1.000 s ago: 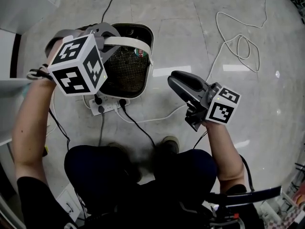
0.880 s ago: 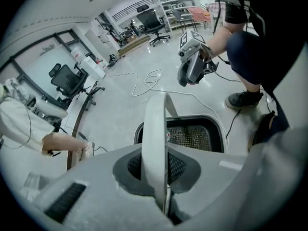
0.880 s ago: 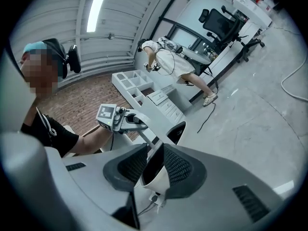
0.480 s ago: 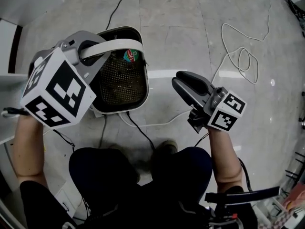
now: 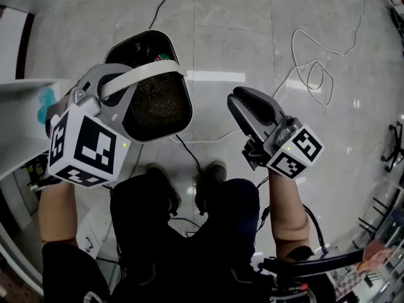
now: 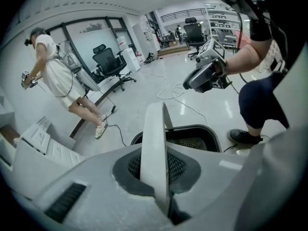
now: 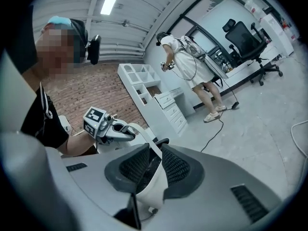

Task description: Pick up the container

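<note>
My left jaws are clamped shut on the white handle of the black mesh wastebasket, which hangs from them over the floor. My right jaws are closing on nothing, well apart from it.

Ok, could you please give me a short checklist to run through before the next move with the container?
1. Left tongs shut on the white handle of the container: ok.
2. Container clear of the floor: cannot tell.
3. Right tongs closing, empty, apart from the container: ok.
4. Black cable beside the container free of it: cannot tell.
5. White cable out of the way: ok.
</note>
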`<state>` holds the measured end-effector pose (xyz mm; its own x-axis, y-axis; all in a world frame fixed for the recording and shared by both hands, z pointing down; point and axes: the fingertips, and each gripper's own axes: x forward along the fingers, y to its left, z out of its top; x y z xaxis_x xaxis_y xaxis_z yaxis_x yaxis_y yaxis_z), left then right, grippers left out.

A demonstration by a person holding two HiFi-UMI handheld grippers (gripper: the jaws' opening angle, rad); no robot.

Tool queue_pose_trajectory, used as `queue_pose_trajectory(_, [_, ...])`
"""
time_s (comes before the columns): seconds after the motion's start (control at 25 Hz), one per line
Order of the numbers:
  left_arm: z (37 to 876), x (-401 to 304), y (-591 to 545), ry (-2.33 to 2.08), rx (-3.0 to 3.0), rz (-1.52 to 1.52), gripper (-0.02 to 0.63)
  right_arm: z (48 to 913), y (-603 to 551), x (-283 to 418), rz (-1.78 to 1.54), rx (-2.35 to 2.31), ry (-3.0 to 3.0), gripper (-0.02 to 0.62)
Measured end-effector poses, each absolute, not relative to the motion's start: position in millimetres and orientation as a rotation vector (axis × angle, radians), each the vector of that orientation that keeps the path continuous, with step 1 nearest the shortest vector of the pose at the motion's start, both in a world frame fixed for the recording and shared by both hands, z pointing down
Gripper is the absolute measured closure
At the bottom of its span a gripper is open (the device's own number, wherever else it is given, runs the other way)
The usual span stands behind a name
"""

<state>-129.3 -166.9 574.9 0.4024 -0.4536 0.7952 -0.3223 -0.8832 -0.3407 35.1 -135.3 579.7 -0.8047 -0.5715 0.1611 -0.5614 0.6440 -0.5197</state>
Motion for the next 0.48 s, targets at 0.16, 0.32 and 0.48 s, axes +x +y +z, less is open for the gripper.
queue_pose_trajectory(0.16, [538,-142,-147,0.807,-2.506,-1.581,0.595,528,-130,32,-0.863,-1.053,2.896,0.515])
queue_pose_trajectory(0.32, [496,-139,-125,0.881,-2.563,-1.620,0.595,464,-128,33,-0.886,-1.038,2.876,0.515])
queue_pose_trajectory(0.48, [452,-143,-105,0.961,-2.636,-1.649,0.595,404,-116,32,-0.885,-1.060,2.920,0.515])
